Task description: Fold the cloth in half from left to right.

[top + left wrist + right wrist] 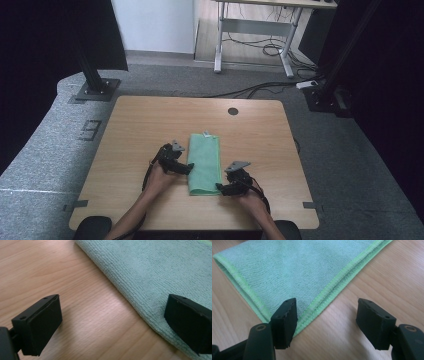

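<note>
The right gripper (327, 323) stands with its jaws apart, nothing pressed between the pads. A folded green microfibre cloth (294, 270) lies flat on the wooden table (387, 272). The cloth's near corner sits beside the left jaw; bare wood lies between the jaws.

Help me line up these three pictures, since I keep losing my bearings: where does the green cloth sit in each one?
High view: the folded green cloth lies mid-table between the left gripper and right gripper.
Left gripper view: upper right, its edge running diagonally, reaching the right-hand jaw.
Right gripper view: upper left, its stitched corner by the left-hand jaw.
Shared landmark: the wooden table.
</note>
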### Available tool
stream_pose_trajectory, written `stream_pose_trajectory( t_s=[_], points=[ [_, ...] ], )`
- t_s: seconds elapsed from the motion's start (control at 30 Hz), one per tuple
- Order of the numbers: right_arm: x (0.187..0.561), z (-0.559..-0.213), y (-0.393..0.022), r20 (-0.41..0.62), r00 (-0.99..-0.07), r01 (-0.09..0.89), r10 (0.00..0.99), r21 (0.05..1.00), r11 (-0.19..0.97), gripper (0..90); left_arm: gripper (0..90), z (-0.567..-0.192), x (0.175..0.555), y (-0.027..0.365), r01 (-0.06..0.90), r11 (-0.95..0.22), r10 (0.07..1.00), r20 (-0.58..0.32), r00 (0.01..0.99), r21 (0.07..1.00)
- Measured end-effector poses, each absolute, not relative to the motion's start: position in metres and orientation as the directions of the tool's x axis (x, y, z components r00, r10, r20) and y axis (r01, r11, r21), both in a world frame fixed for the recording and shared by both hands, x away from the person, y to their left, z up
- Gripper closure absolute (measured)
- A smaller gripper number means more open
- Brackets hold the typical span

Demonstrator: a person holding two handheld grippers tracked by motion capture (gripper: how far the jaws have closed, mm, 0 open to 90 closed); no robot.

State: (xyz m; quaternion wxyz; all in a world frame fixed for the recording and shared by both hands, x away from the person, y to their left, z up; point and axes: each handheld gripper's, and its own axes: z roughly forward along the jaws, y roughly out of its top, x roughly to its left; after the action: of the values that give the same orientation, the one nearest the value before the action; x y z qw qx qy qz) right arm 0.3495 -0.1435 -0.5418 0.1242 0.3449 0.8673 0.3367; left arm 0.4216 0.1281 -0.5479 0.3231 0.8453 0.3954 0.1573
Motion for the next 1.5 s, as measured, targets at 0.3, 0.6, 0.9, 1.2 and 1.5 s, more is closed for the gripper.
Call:
stream_pose_trajectory(
  t_s=[0.3,0.6,0.9,1.2,1.5],
  points=[
    [0.36,-0.542,-0.127,0.015,-0.74,0.504,0.673,0.675,0.539,31.2,1.5,-0.549,0.429,0.143,0.585,-0.45,0.791,-0.001,0.611,0.675],
    [0.36,-0.543,-0.127,0.012,-0.74,0.496,0.673,0.685,0.534,30.0,2.1,-0.547,0.427,0.145,0.571,-0.456,0.781,-0.001,0.625,0.683],
    [0.357,-0.536,-0.132,0.008,-0.724,0.485,0.69,0.718,0.5,23.6,2.2,-0.529,0.41,0.151,0.542,-0.462,0.758,-0.005,0.653,0.702],
    [0.355,-0.529,-0.143,-0.003,-0.718,0.474,0.696,0.73,0.491,15.2,2.3,-0.518,0.382,0.17,0.529,-0.449,0.738,-0.034,0.674,0.72],
    [0.351,-0.522,-0.16,-0.009,-0.707,0.471,0.707,0.74,0.48,9.7,2.1,-0.514,0.357,0.184,0.516,-0.454,0.734,-0.023,0.679,0.726]
  ],
)
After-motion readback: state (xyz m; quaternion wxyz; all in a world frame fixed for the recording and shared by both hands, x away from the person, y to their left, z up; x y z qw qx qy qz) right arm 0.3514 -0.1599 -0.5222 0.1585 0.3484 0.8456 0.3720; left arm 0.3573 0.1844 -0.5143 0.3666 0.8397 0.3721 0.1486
